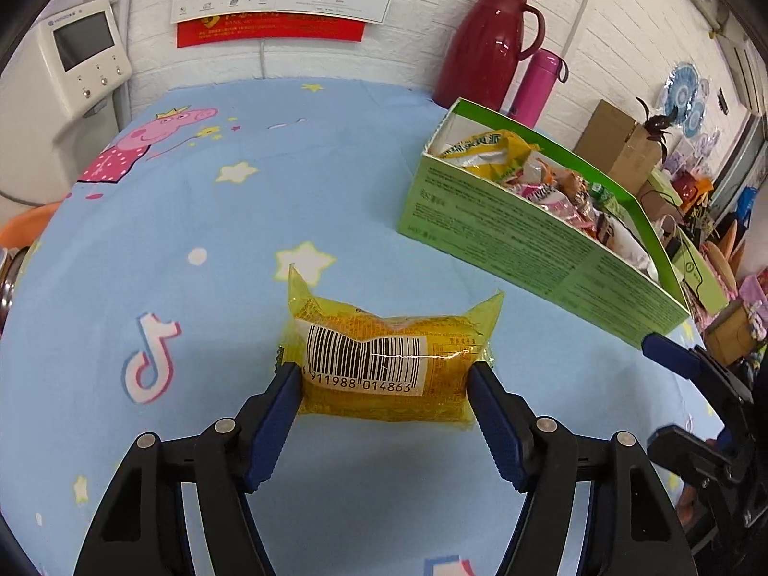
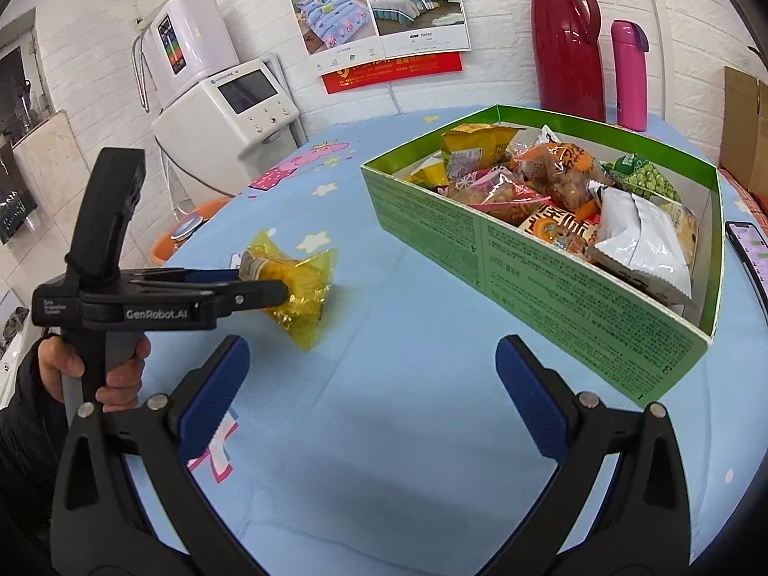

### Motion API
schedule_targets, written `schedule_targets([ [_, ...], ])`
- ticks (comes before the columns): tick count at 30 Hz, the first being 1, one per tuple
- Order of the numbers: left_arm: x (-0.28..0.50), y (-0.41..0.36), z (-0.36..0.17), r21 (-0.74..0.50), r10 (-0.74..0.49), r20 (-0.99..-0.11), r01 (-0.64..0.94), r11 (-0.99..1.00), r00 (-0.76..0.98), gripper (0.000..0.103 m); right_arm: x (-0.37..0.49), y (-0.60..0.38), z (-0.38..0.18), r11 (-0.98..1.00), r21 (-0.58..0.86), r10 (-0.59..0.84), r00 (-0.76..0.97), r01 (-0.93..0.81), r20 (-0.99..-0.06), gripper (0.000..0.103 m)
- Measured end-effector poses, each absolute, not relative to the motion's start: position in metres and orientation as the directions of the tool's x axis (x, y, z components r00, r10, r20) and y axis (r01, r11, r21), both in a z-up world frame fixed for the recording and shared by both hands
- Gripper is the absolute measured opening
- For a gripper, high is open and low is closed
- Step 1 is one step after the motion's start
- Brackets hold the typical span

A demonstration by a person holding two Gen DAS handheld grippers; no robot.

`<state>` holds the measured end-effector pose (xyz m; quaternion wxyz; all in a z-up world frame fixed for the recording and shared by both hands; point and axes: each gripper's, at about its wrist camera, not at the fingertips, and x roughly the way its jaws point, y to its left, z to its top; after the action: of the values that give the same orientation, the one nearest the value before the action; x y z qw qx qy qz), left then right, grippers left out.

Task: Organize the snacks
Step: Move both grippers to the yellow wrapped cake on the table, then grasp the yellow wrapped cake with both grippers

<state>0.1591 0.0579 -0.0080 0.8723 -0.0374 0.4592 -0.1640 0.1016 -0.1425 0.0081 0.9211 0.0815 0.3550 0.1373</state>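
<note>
yellow snack packet (image 1: 384, 365) barcode 911988 014863, left tool (image 2: 269, 288) "GenRobot.AI"

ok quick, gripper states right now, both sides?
Left gripper: closed on the yellow snack packet, pads at both its ends.
Right gripper: open, holding nothing, above the tablecloth near the green box.

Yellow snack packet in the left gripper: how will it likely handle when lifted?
The yellow snack packet looks small and probably light. Its glossy film may slip between the left gripper pads. The crinkled end flaps look floppy, so they will likely bend.
</note>
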Motion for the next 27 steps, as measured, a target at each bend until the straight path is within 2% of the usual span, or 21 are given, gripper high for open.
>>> schedule_targets([
  [8,0.128,0.098,0.006,-0.33,-0.404,-0.736,0.232,0.915,0.543,0.074,0.108,-0.125,-0.007,0.921,0.301,0.389,0.644,-0.248,-0.658,0.102],
  [16,0.163,0.12,-0.002,-0.443,-0.534,-0.703,0.297,0.846,0.47,0.073,0.125,-0.113,-0.021,0.869,0.437,0.487,0.568,-0.233,-0.664,0.102],
  [23,0.187,0.116,-0.018,-0.48,-0.573,-0.712,0.315,0.819,0.405,0.073,0.138,-0.12,-0.028,0.799,0.579,0.561,0.545,-0.162,-0.623,0.102],
  [27,0.188,0.114,-0.021,-0.482,-0.586,-0.712,0.338,0.809,0.387,0.073,0.148,-0.122,-0.033,0.756,0.638,0.604,0.529,-0.145,-0.596,0.089],
])
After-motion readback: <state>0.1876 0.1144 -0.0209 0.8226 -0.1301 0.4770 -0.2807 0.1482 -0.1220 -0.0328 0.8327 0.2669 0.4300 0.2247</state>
